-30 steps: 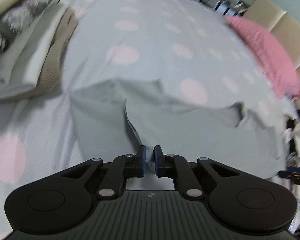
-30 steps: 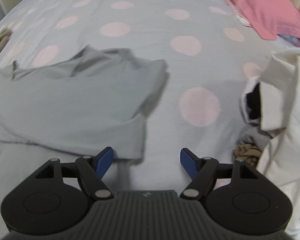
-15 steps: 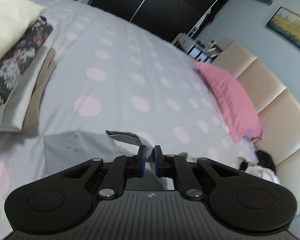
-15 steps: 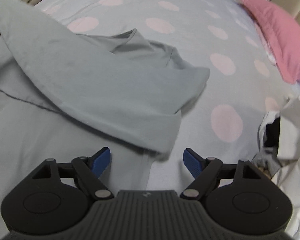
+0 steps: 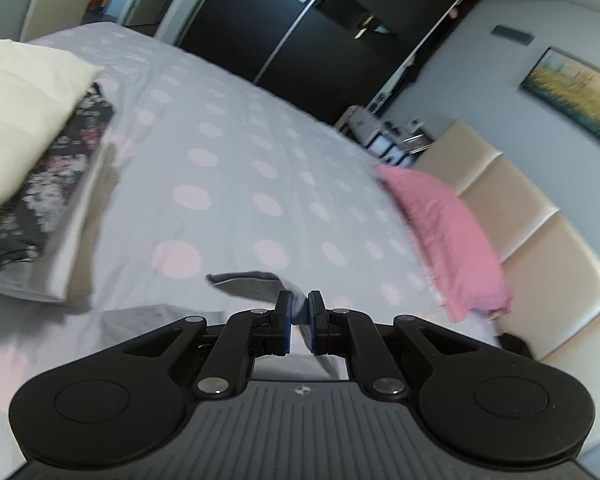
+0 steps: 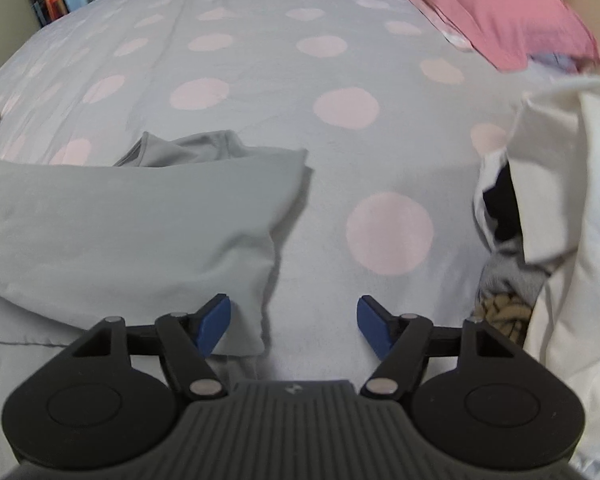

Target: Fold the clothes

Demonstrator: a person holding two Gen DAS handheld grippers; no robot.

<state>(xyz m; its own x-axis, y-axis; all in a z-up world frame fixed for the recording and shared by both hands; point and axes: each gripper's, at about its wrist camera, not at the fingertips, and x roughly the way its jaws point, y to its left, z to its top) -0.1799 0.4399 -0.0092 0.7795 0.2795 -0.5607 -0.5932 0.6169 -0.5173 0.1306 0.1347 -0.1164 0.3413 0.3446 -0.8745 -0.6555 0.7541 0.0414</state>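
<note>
Left wrist: left tool [image 5: 299, 307] pinches grey shirt [image 6: 132, 216]; right tool [image 6: 294, 320] spread wide.

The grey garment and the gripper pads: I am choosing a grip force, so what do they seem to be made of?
The grey garment looks like a thin, matte knit, probably cotton jersey: it drapes in soft folds and shows no sheen. The left gripper pinches a bunched strip of it. The blue pads on the right gripper look like smooth, matte plastic or rubber; which one cannot be told.
</note>
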